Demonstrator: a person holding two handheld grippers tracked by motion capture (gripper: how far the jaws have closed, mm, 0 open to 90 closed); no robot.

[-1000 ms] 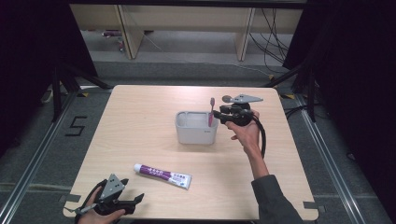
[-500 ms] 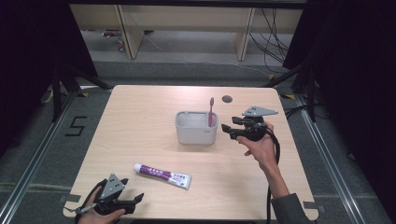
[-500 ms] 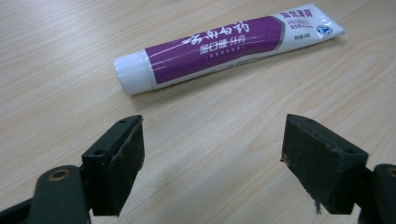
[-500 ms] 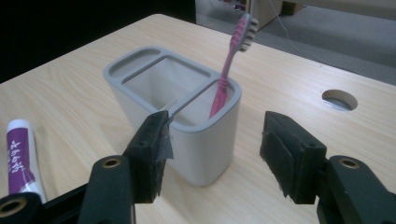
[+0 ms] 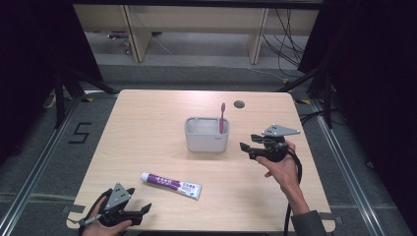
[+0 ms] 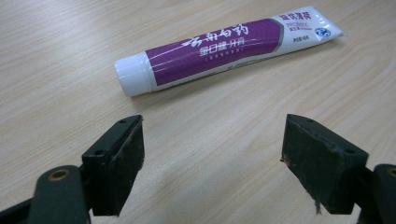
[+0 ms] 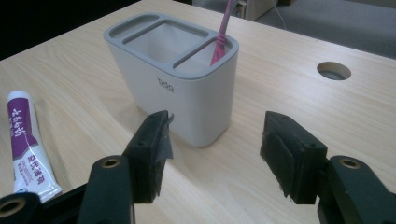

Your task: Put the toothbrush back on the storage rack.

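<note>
A white holder with a grey rim (image 5: 207, 133) stands mid-table, and a pink toothbrush (image 5: 222, 118) stands upright in its right-hand slot. My right gripper (image 5: 247, 147) hovers just right of the holder and points at it. Its jaws have just been opening and have nothing between them. In the right gripper view the holder (image 7: 177, 88) and toothbrush (image 7: 222, 32) sit a short way beyond the open jaws (image 7: 215, 149). A purple-and-white toothpaste tube (image 5: 171, 184) lies flat toward the front. My left gripper (image 5: 142, 212) rests open at the front left edge, the tube (image 6: 219, 49) lying ahead of it (image 6: 212, 163).
A round cable hole (image 5: 239, 104) sits in the tabletop (image 5: 147, 128) behind the holder. Dark frame legs and cables stand on the floor beyond the table's far edge. Bare wood lies between the holder and the tube.
My right gripper has let go of the toothbrush, which now stands in the holder, and has drawn back to the right and toward the near side. The left gripper has stayed put.
</note>
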